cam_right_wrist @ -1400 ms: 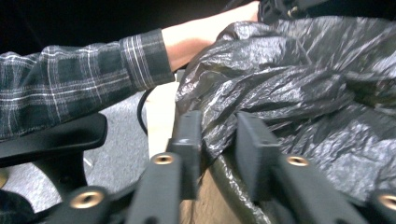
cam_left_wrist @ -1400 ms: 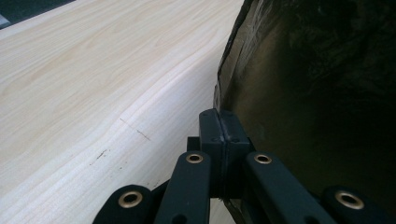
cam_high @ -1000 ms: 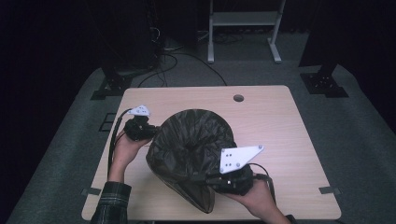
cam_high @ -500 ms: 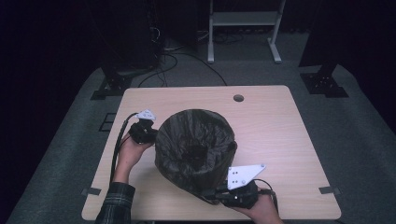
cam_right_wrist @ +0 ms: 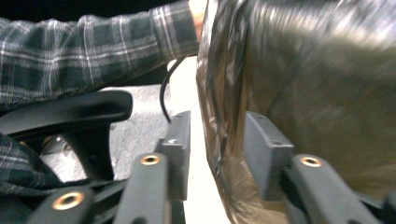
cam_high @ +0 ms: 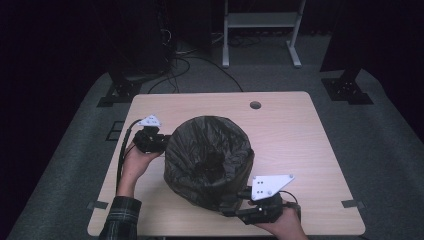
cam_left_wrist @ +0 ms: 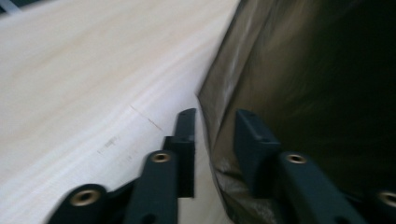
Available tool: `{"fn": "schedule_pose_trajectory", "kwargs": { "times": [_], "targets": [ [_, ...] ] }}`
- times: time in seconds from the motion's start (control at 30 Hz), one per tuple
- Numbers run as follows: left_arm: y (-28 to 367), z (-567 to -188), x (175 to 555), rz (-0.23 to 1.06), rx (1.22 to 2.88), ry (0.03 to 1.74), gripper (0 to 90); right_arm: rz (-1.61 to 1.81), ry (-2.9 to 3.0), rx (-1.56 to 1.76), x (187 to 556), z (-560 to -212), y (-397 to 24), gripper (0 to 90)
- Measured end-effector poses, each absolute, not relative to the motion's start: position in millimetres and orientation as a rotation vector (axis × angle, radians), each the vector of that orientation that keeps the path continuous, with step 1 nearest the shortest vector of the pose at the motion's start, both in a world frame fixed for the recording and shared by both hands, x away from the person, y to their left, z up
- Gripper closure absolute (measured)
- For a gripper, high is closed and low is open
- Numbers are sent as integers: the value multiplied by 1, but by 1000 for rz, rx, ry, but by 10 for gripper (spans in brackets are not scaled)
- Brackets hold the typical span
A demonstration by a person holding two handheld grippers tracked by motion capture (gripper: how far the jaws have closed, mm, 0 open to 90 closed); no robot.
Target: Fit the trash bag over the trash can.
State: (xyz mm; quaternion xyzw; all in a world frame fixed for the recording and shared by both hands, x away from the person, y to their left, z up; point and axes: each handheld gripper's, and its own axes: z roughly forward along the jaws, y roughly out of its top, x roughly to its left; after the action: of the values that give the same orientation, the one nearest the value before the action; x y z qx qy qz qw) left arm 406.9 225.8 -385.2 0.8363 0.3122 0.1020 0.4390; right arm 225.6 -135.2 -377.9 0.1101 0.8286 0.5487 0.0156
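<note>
A dark, glossy bag [cam_high: 207, 160] stands open-mouthed in the middle of the light wooden table [cam_high: 295, 135], bulging like a lined bin. My left gripper [cam_high: 162, 142] is at its left side. In the left gripper view the jaws [cam_left_wrist: 215, 126] stand apart with a fold of the bag [cam_left_wrist: 303, 84] running between them. My right gripper [cam_high: 235, 207] is low at the bag's near right, close to the table's front edge. Its jaws [cam_right_wrist: 217, 128] are also apart, astride the bag's film [cam_right_wrist: 317, 84].
A round cable hole [cam_high: 255, 105] lies at the table's far side. A white frame [cam_high: 260, 20] and cables stand on the floor behind. The right gripper view shows a plaid sleeve [cam_right_wrist: 93, 51] and a black chair armrest [cam_right_wrist: 65, 112].
The right gripper has dropped toward the table's front edge and lower on the bag. The bag's mouth now looks rounder and more upright. The left gripper shifted slightly nearer.
</note>
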Motion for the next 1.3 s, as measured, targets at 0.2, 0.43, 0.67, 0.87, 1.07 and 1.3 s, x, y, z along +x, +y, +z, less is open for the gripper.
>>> {"fn": "schedule_pose_trajectory", "kwargs": {
  "times": [0.2, 0.43, 0.67, 0.87, 1.07, 1.3],
  "targets": [
    [236, -372, 400, 287, 2052, 799, 405, 1745, 2502, 369, 223, -352, -150, 454],
    [251, -365, 389, 274, 2020, 838, 151, 1773, 2457, 474, 236, -321, -166, 256],
    [266, -365, 367, 306, 2048, 839, 20, 1751, 2454, 520, 262, -304, -174, 126],
    [276, -372, 344, 319, 2072, 815, 0, 1700, 2446, 538, 281, -296, -168, 100],
    [280, -386, 323, 323, 2092, 795, 0, 1587, 2456, 557, 298, -291, -155, 102],
    [272, -411, 303, 328, 2145, 736, 0, 1494, 2511, 519, 319, -286, -137, 108]
  ]
}}
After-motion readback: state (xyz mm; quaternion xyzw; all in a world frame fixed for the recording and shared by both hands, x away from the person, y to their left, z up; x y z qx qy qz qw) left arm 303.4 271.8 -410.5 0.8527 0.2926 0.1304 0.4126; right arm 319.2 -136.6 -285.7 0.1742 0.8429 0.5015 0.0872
